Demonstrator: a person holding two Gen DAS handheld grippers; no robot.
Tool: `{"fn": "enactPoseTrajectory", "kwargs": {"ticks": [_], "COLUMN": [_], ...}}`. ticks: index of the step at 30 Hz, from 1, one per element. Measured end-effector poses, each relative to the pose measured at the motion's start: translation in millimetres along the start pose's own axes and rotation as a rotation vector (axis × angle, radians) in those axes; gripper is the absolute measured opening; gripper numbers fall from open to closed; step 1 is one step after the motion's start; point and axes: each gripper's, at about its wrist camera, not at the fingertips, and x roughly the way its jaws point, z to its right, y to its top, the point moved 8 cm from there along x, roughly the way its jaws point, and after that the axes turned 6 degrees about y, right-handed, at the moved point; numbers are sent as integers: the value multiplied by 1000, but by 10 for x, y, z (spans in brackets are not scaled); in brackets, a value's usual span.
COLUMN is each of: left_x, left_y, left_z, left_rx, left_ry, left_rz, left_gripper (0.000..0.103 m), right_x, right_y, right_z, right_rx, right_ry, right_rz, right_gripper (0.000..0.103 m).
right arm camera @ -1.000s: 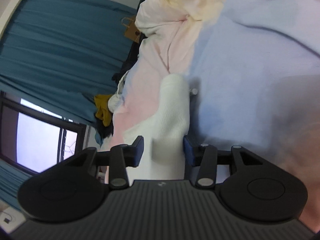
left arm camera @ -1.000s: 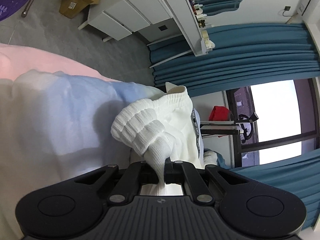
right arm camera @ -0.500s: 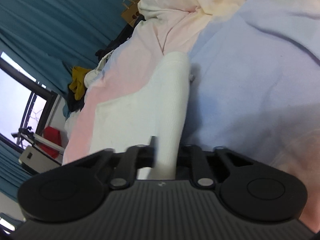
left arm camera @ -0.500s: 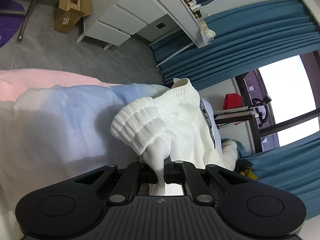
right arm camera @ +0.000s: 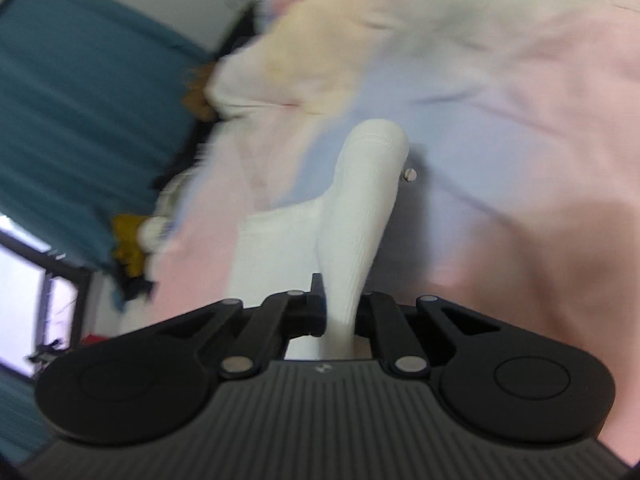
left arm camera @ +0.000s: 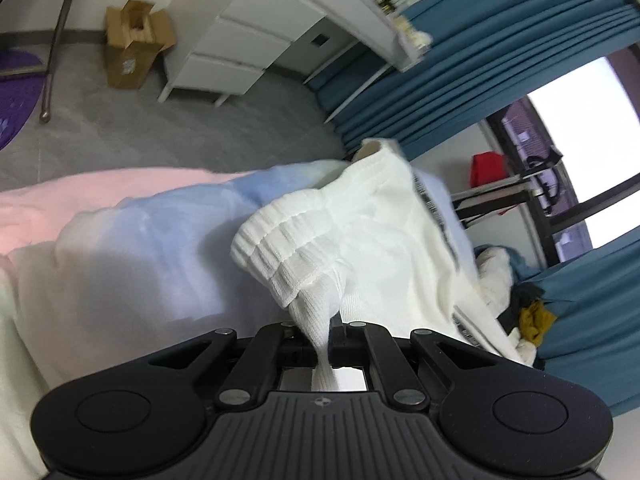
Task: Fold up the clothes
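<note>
A white knitted garment [left arm camera: 372, 240] with ribbed cuffs and a black-and-white side stripe hangs over a bed with a pink, blue and white cover [left arm camera: 132, 216]. My left gripper [left arm camera: 325, 330] is shut on a pinched fold of it below a ribbed cuff. In the right wrist view my right gripper [right arm camera: 339, 312] is shut on another ribbed part of the white garment [right arm camera: 360, 208], which rises as a rounded fold above the cover [right arm camera: 500, 128]. That view is blurred.
In the left wrist view: grey floor, a white drawer unit [left arm camera: 236, 52], a cardboard box [left arm camera: 132, 52], teal curtains [left arm camera: 460, 52], a window. A clothes pile [left arm camera: 524, 308] lies at the bed's far end. A cream blanket [right arm camera: 340, 44] is bunched on the bed in the right wrist view.
My right gripper has closed on the ribbed fold it was straddling and swung with it. My left gripper keeps its hold and has tilted, showing more floor and more of the spread garment.
</note>
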Motion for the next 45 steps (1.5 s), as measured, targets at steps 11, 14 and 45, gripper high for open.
{"fn": "enactPoseTrajectory", "kwargs": {"ticks": [11,14,45], "left_x": [-209,-381,-624], "left_y": [-29,-89,-2181], "left_z": [-39,90,2139], "left_rx": [122,251,947], "left_ry": [-42,-25,-188], "left_rz": [-72,-38,224], "left_gripper": [25,41,93], "right_x": [-7,-95,-1509], "right_y": [-47,-40,-1456], "right_z": [46,-148,-1670], "right_rx": [-58,-210,-1001], "right_ry": [-55,-87,467], "right_rz": [-74,-55,-3], "right_gripper": [12,29,77]}}
